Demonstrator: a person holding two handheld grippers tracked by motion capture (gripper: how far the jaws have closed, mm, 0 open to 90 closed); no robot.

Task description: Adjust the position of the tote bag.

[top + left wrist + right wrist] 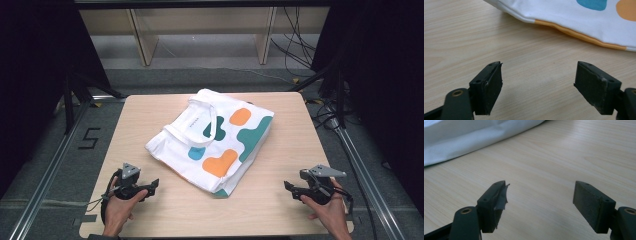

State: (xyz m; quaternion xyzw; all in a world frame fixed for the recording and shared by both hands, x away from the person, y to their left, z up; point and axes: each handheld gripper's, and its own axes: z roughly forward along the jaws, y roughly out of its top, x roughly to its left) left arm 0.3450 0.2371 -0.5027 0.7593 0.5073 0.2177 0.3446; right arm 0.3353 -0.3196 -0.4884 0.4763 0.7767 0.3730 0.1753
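Right now your left claw and right claw both gape empty, low over the worktop. Between them lies the tote bag, flat at mid-worktop, its long axis running diagonally. Its near corner sits closer to your left claw, I judge.

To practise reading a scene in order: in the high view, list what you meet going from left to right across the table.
left claw → tote bag → right claw, all on the wooden table; both claws open, apart from the bag.
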